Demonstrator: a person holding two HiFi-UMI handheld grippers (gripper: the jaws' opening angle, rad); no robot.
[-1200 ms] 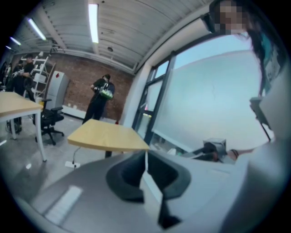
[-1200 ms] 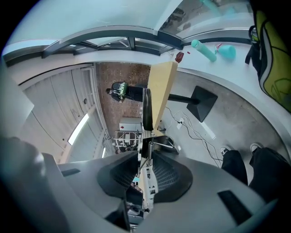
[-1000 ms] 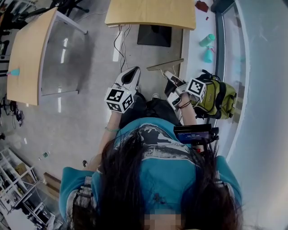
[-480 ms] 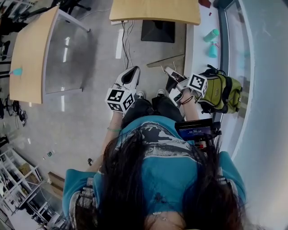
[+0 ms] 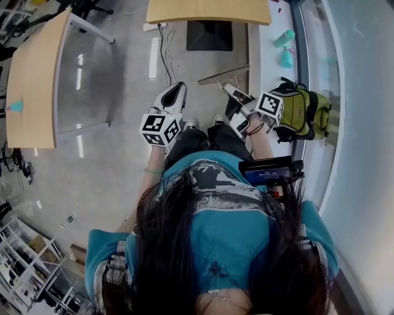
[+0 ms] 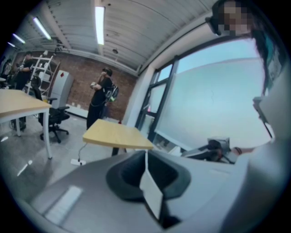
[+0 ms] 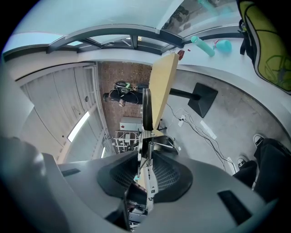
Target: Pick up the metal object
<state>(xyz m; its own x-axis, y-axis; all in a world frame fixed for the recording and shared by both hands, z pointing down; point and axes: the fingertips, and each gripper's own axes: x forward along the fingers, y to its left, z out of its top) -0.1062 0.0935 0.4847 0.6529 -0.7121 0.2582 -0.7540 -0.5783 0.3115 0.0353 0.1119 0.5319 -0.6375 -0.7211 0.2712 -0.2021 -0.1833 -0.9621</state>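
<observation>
A grey floor [image 5: 123, 154] is seen from above, with a long wooden table [image 5: 31, 80] at the left and a second wooden table [image 5: 206, 10] at the top edge. A white ledge [image 5: 271, 61] runs along the window at the right. On it a green backpack [image 5: 301, 114] is set just beside the right gripper [image 5: 233, 93]. Under the second table a black base plate [image 5: 209, 35] lies on the floor, and two teal bottles [image 5: 284, 46] lie on the ledge farther off.

The left gripper [image 5: 174, 93] is held out over the floor. In the left gripper view its jaws are pressed together with nothing between them.

The metal object [image 5: 221, 75] is clamped in the right gripper, whose jaws are closed on it. In the right gripper view a thin upright strip [image 7: 147, 109] with a small spring [image 7: 149, 150] is seen rising from between the jaws. In the head view the object projects beyond the jaw tips, above the floor and beside the ledge. It lies to the right of the left gripper and apart from it.
</observation>
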